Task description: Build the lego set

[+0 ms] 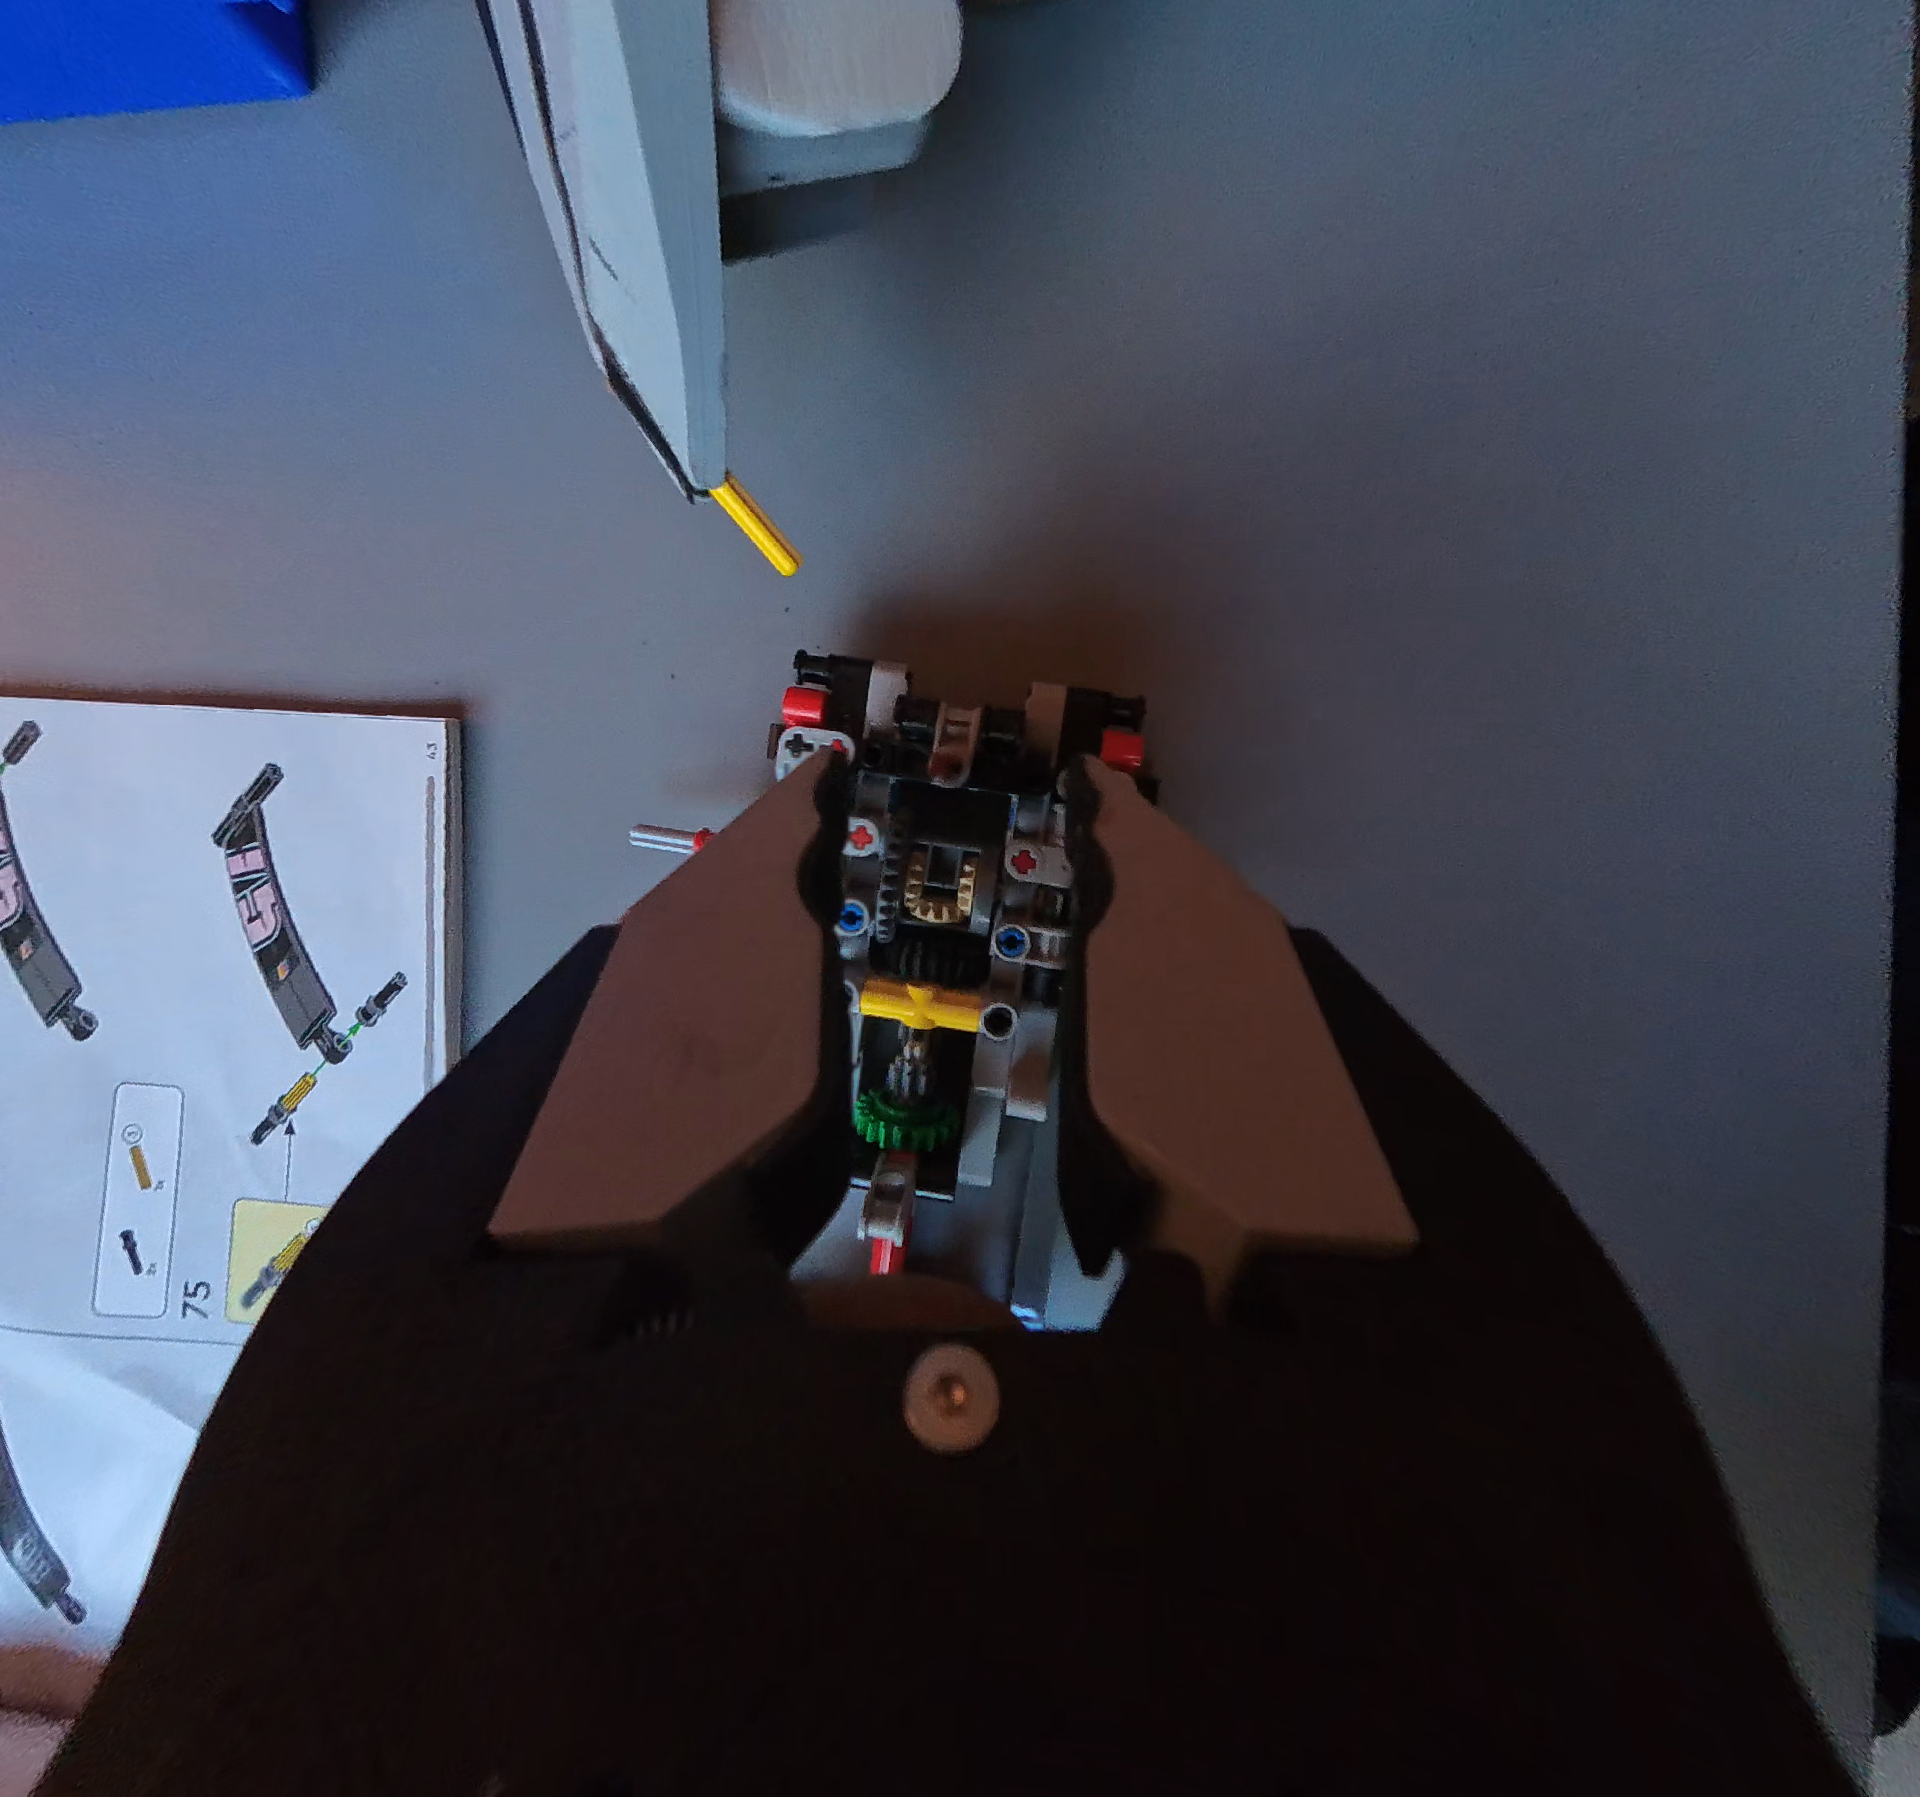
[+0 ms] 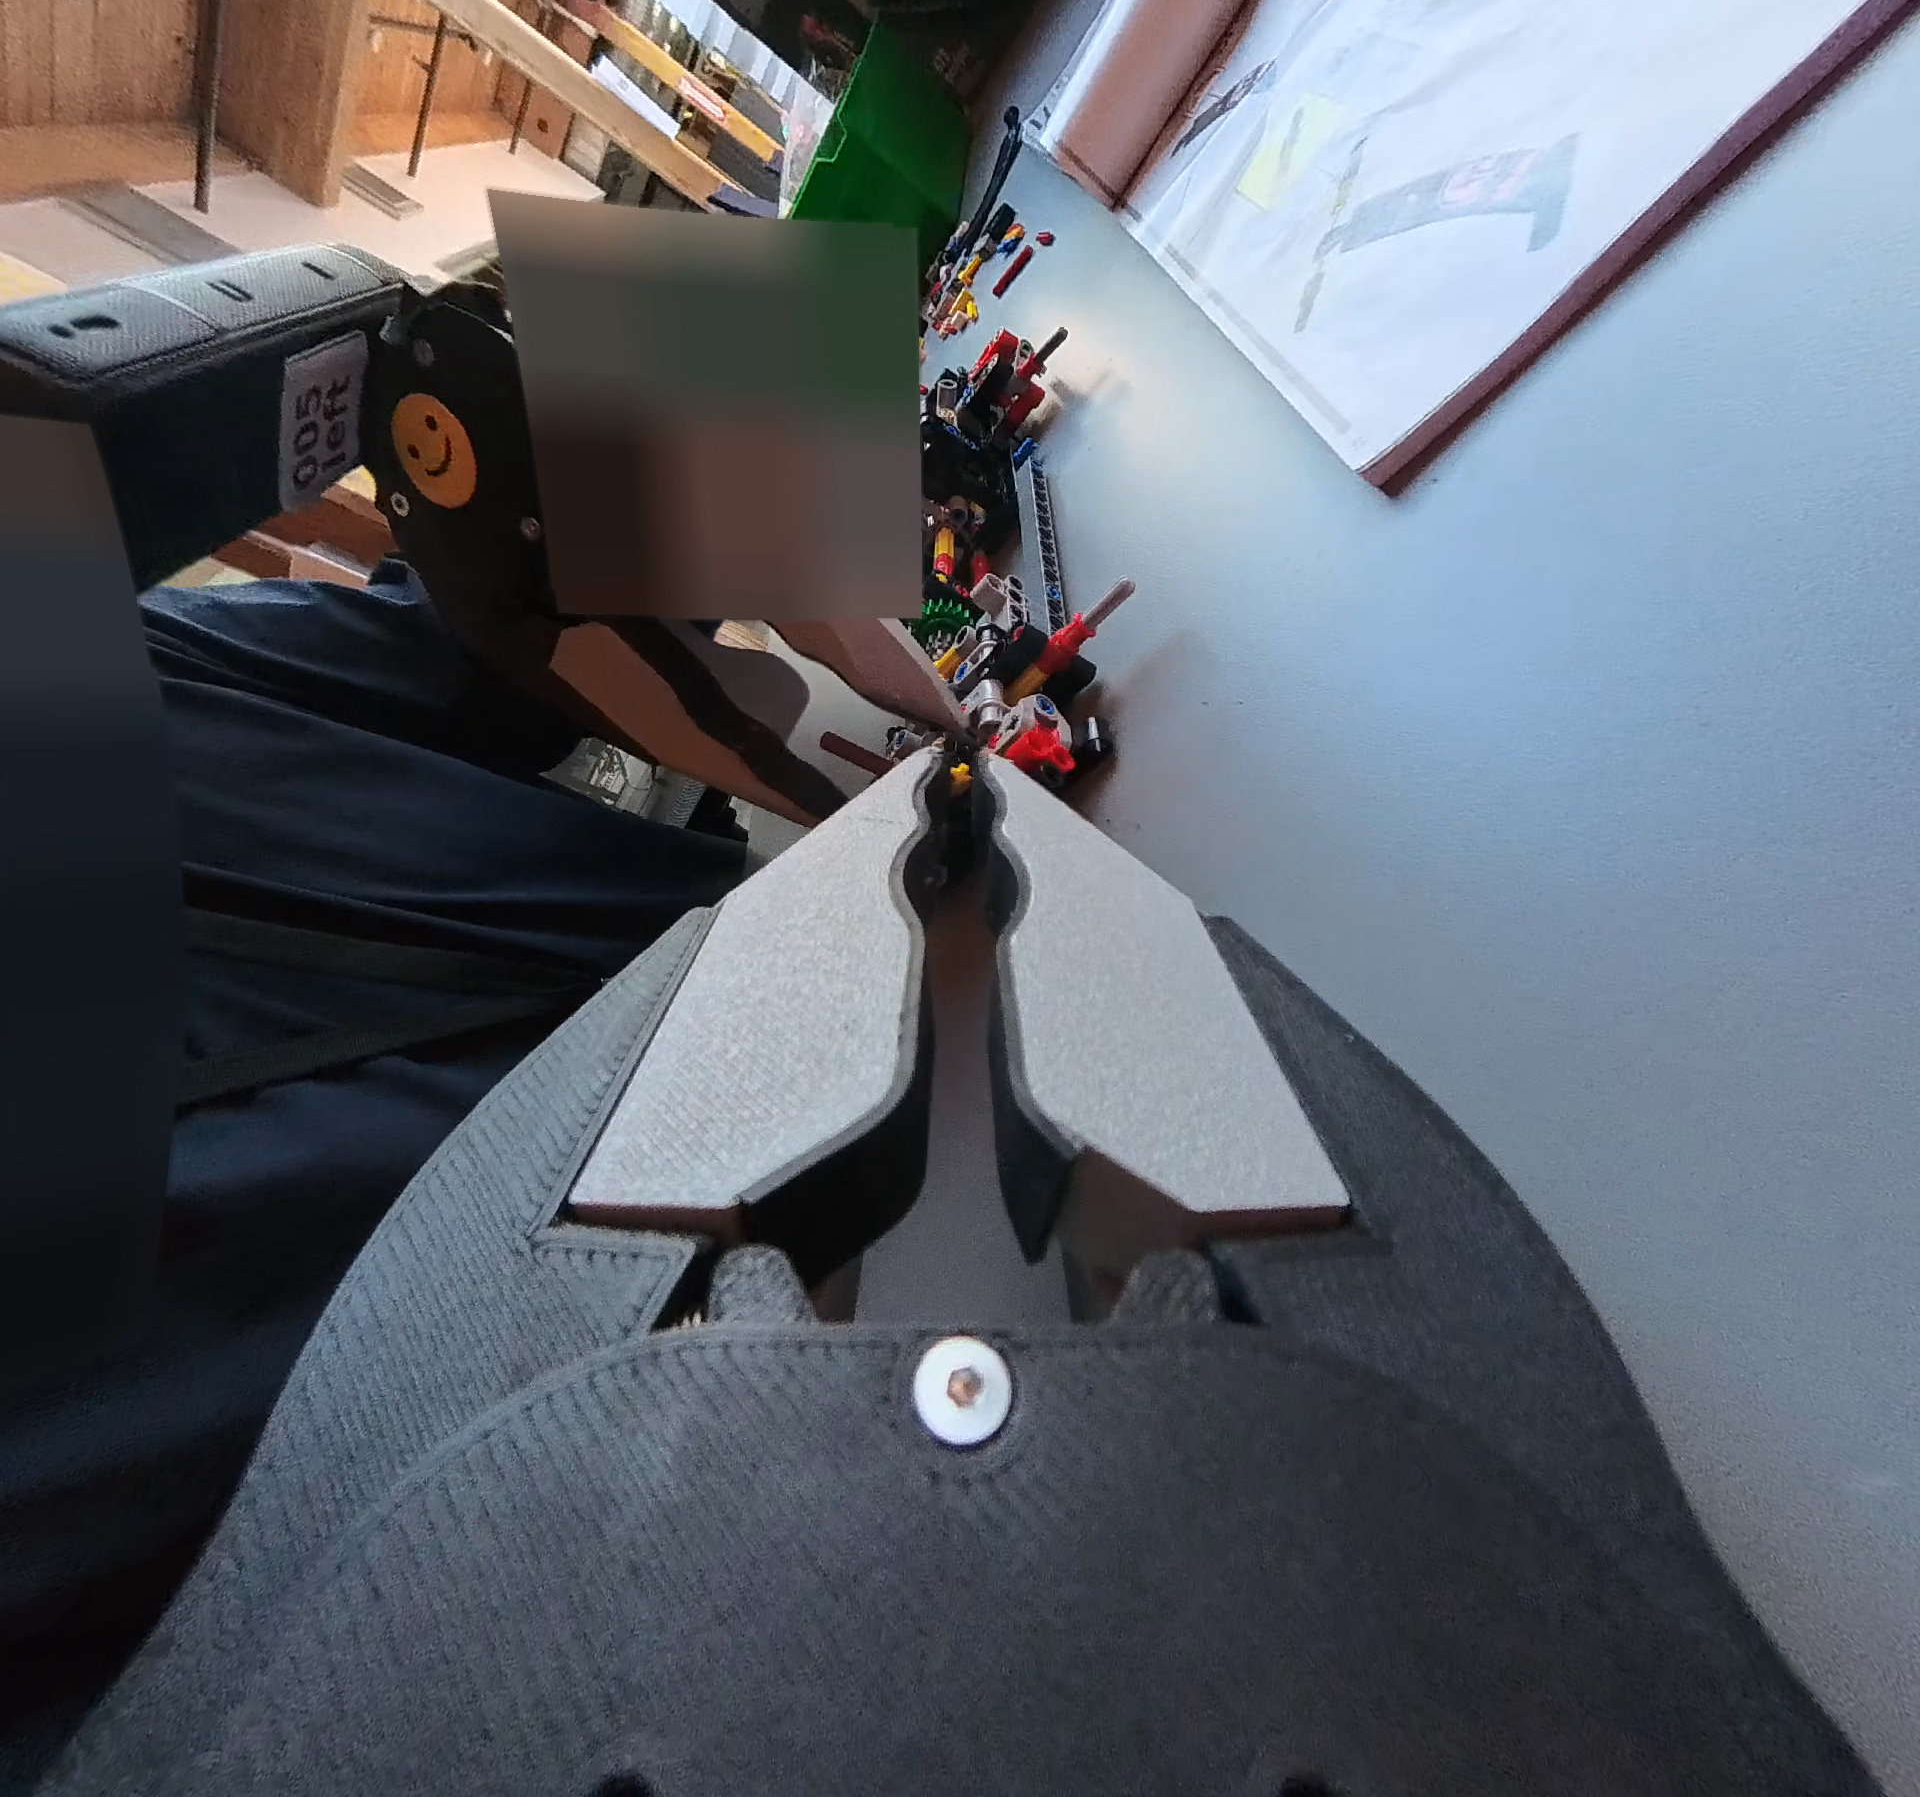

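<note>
Yellow axle sticks out of our right gripper, whose fingers pinch its near end. Its long axis points down-right toward the brick-built gear assembly just below it, not touching. Our left gripper clamps that grey-and-black assembly by its sides on the grey table. An open instruction booklet lies to the left.
</note>
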`<control>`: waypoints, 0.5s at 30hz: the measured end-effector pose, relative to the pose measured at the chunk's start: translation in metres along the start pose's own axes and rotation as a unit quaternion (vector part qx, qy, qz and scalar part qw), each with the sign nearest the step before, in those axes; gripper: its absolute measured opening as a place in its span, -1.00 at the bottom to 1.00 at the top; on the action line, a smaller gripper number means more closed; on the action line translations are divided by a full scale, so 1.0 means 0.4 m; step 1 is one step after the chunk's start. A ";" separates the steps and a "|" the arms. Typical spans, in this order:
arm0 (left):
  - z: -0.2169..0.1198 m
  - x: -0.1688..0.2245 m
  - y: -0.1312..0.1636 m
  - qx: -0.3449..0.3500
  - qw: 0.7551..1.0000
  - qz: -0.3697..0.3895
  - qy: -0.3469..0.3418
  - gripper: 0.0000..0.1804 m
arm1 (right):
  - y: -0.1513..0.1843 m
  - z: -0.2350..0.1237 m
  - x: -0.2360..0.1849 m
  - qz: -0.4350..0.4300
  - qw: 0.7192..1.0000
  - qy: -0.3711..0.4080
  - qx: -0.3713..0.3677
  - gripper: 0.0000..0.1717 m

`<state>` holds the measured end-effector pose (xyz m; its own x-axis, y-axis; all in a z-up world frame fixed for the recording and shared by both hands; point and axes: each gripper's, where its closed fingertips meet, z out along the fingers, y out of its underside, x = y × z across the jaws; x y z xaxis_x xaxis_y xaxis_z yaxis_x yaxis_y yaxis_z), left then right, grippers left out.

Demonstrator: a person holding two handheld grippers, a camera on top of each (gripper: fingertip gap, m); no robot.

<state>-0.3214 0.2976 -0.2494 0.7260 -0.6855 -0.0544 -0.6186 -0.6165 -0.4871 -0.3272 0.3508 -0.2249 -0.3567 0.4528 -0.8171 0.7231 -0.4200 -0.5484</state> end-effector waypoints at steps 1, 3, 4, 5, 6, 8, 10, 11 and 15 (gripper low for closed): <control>0.004 0.002 0.004 -0.006 1.000 0.002 0.002 -0.58 | 0.001 0.002 -0.001 -0.001 1.000 -0.001 -0.001 -0.99; 0.007 0.004 0.003 -0.007 1.000 0.004 -0.001 -0.60 | 0.004 0.006 -0.003 0.000 1.000 -0.002 -0.005 -0.99; 0.007 0.004 0.005 -0.008 1.000 0.005 -0.003 -0.60 | 0.008 0.010 -0.004 0.001 1.000 -0.004 -0.008 -0.99; 0.006 0.003 0.007 -0.010 1.000 0.005 -0.005 -0.61 | 0.011 0.014 -0.005 0.001 1.000 -0.005 -0.012 -0.99; 0.005 0.004 0.008 -0.011 1.000 0.005 -0.006 -0.62 | 0.015 0.018 -0.006 0.001 1.000 -0.005 -0.016 -0.99; 0.000 0.018 0.010 -0.008 1.000 0.006 0.006 -0.74 | 0.021 0.024 -0.009 -0.002 1.000 -0.005 -0.023 -0.99; -0.003 0.032 0.016 -0.009 1.000 0.005 0.014 -0.73 | 0.025 0.029 -0.013 -0.004 1.000 -0.006 -0.027 -0.99; -0.002 0.040 0.024 -0.014 1.000 0.006 0.019 -0.75 | 0.027 0.032 -0.015 -0.004 1.000 -0.008 -0.029 -0.99; -0.002 0.061 0.045 -0.020 1.000 0.005 0.020 -0.76 | 0.037 0.040 -0.021 -0.007 0.999 -0.009 -0.038 -0.99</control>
<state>-0.3148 0.2695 -0.2588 0.7078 -0.7061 -0.0235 -0.6376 -0.6241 -0.4516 -0.3229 0.3283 -0.2290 -0.3767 0.4431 -0.8135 0.7604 -0.3537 -0.5447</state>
